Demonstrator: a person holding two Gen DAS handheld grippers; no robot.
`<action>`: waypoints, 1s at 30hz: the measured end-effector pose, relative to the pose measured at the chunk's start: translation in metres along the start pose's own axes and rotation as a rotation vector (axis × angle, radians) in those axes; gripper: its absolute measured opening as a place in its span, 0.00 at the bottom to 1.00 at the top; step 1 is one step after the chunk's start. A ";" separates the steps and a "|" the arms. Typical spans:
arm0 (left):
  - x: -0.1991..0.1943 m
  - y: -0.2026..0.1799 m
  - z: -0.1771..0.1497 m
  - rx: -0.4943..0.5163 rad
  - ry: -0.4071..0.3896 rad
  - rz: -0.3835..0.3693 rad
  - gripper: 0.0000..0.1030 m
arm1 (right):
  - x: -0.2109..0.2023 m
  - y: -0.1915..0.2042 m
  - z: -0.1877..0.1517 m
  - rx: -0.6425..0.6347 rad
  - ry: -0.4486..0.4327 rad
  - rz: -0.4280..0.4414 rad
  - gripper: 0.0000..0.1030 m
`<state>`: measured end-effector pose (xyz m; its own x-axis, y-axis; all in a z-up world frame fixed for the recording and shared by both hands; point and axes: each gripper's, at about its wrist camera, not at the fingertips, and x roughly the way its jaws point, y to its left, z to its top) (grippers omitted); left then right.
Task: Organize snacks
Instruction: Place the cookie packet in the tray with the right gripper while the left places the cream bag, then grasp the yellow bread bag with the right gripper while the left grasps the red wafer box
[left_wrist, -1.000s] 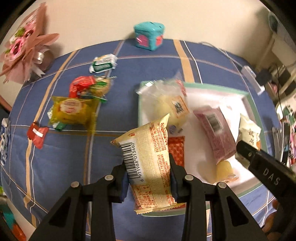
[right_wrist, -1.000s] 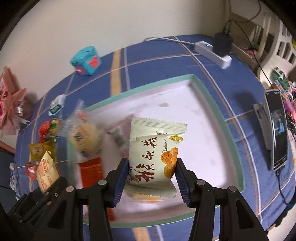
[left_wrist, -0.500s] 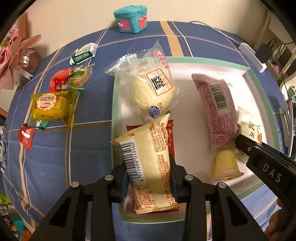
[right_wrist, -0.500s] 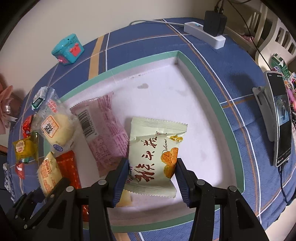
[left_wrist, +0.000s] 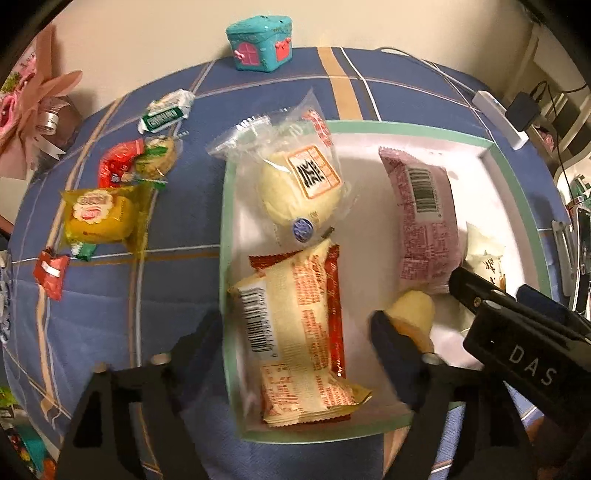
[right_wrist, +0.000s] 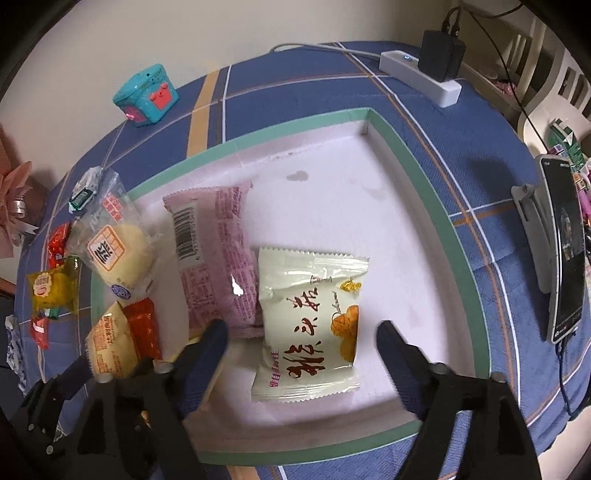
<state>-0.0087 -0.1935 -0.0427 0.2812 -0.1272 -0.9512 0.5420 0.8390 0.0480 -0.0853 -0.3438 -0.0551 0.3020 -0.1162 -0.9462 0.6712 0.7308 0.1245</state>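
A white tray with a green rim (left_wrist: 424, 127) (right_wrist: 413, 162) sits on the blue checked cloth. My left gripper (left_wrist: 295, 328) is open above a cream barcoded snack pack (left_wrist: 291, 332) that lies in the tray on a red pack (left_wrist: 334, 295). My right gripper (right_wrist: 299, 332) is open around a white pack with brown characters (right_wrist: 314, 317), which lies on the tray floor. A clear bun pack (left_wrist: 295, 181), a pink pack (left_wrist: 424, 218) and a small yellow jelly cup (left_wrist: 415, 314) also lie in the tray.
Loose snacks lie on the cloth left of the tray: a yellow pack (left_wrist: 99, 218), a red and green one (left_wrist: 136, 162), a green-white one (left_wrist: 166, 114), a small red one (left_wrist: 50, 271). A teal toy box (left_wrist: 260, 44), a power strip (right_wrist: 421, 74) and a phone on a stand (right_wrist: 565, 258) stand around.
Both grippers have opened and let go of their packs, which now lie in the tray. Both cameras have come a little closer to the tray.
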 end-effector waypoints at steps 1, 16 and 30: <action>-0.002 0.002 0.001 -0.004 -0.007 0.006 0.89 | 0.001 0.001 0.002 0.001 -0.004 0.001 0.90; -0.002 0.077 0.011 -0.220 -0.015 0.043 1.00 | -0.015 0.020 0.004 -0.007 -0.059 0.018 1.00; -0.015 0.149 0.005 -0.408 -0.030 -0.011 1.00 | -0.035 0.072 0.001 -0.091 -0.113 0.045 1.00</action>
<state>0.0722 -0.0695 -0.0197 0.3031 -0.1476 -0.9415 0.1877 0.9778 -0.0929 -0.0474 -0.2878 -0.0127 0.4081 -0.1530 -0.9000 0.5927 0.7942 0.1338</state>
